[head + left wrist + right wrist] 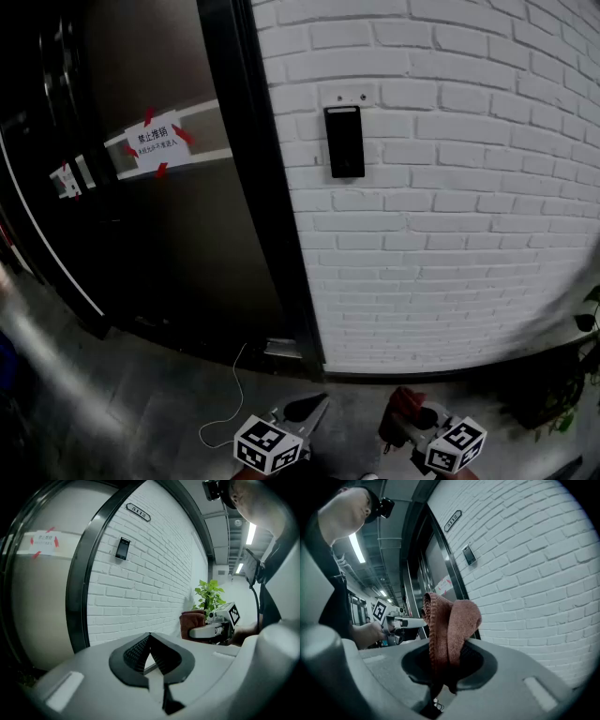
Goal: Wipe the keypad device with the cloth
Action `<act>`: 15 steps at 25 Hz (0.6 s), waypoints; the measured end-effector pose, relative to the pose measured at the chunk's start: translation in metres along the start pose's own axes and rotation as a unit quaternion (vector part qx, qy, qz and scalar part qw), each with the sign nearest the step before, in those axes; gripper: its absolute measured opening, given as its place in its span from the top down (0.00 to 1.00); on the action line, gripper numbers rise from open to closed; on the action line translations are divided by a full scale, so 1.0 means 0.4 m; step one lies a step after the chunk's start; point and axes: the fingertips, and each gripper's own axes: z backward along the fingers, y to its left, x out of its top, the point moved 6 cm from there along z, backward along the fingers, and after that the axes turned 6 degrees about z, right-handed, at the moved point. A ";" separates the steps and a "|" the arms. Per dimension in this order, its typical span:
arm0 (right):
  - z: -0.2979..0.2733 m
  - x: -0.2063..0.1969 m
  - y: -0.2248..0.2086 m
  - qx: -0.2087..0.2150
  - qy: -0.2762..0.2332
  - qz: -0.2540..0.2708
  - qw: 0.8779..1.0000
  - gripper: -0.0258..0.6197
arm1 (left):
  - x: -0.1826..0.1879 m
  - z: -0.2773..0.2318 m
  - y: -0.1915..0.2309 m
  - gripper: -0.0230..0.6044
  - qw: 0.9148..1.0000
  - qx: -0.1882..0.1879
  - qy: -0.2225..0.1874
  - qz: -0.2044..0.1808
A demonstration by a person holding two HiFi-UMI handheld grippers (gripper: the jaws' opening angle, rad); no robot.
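Observation:
The black keypad device is mounted on the white brick wall, high above both grippers; it also shows small in the left gripper view as the keypad device and in the right gripper view as the keypad device. My right gripper is low at the bottom of the head view, shut on a folded reddish-brown cloth that sticks up from its jaws; the cloth shows there too. My left gripper hangs beside it, shut and holding nothing.
A dark door with a taped white notice stands left of the wall in a black frame. A thin white cable lies on the grey floor. A potted plant stands at the right. A number plate sits above the keypad.

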 end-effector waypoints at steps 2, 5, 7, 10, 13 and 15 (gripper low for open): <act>-0.037 0.016 -0.013 -0.007 0.004 0.007 1.000 0.88 | 0.011 -0.014 0.040 0.94 1.000 -0.005 -0.003 0.000; -0.101 0.033 -0.028 -0.018 0.005 0.009 1.000 0.87 | 0.031 -0.031 0.113 0.94 1.000 -0.012 -0.004 0.001; -0.143 0.051 -0.033 -0.034 0.004 0.010 0.999 0.87 | 0.054 -0.044 0.165 0.94 1.000 -0.026 -0.003 -0.002; -0.219 0.095 -0.032 -0.050 -0.005 -0.003 0.999 0.87 | 0.098 -0.071 0.245 0.94 0.999 -0.053 -0.003 -0.012; -0.293 0.137 -0.027 -0.076 0.001 -0.001 0.997 0.88 | 0.133 -0.095 0.314 0.94 0.996 -0.082 0.001 -0.020; -0.320 0.109 -0.041 -0.099 -0.001 0.018 0.995 0.87 | 0.146 -0.107 0.349 0.94 0.994 -0.106 0.005 -0.026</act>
